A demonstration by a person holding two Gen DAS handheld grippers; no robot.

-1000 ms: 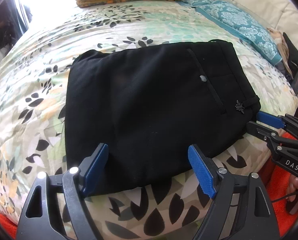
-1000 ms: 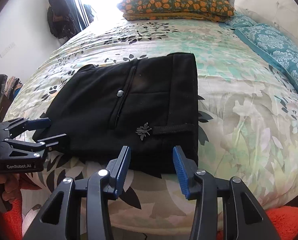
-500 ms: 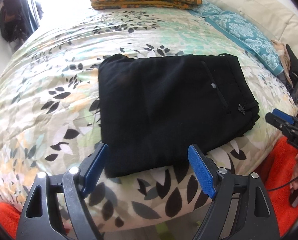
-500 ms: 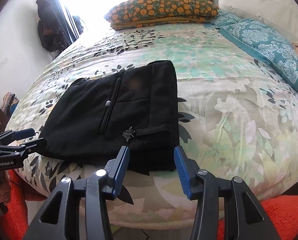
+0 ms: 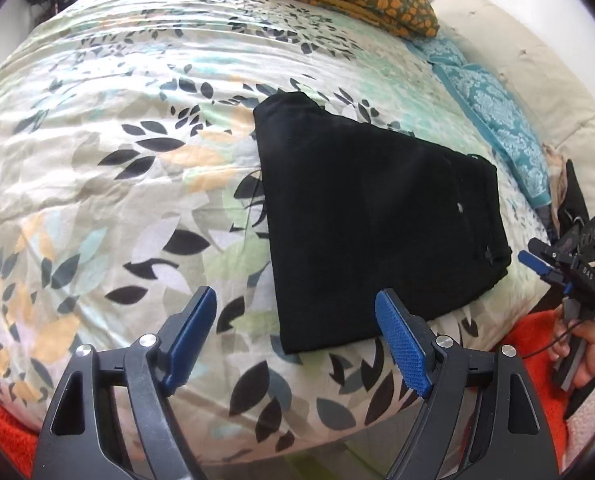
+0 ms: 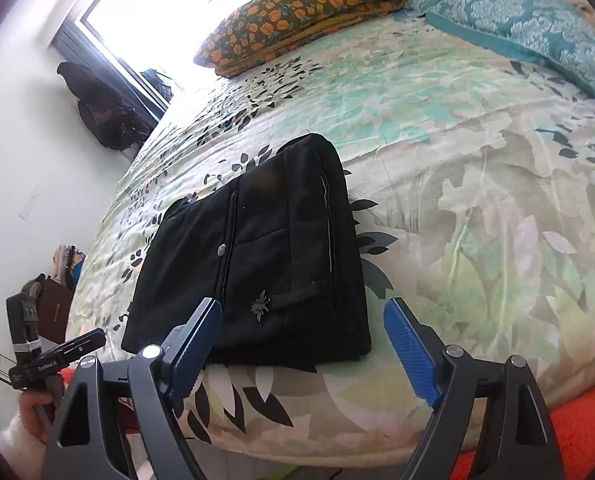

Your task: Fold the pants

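Note:
The black pants (image 5: 377, 216) lie folded into a compact rectangle near the front edge of the bed, also in the right wrist view (image 6: 265, 256), waistband and a small metal charm facing up. My left gripper (image 5: 301, 336) is open and empty, held back from the bed edge to the left of the pants. My right gripper (image 6: 303, 344) is open and empty, just off the pants' near edge. Each gripper shows in the other's view: the right one (image 5: 545, 268) at the far right, the left one (image 6: 69, 348) at the lower left.
The leaf-patterned bedspread (image 5: 97, 184) covers the bed. An orange-flowered pillow (image 6: 297, 8) and a teal patterned pillow (image 6: 529, 20) lie at the head. A cream headboard (image 5: 537, 92) is at the right. Dark clothes (image 6: 97, 108) hang by the window. Orange fabric (image 6: 577, 420) shows below the bed edge.
Both grippers have pulled back from the pants and away from the bed edge. The left view has swung left and the right view has tilted. The right jaws stand wider. The pants stay put.

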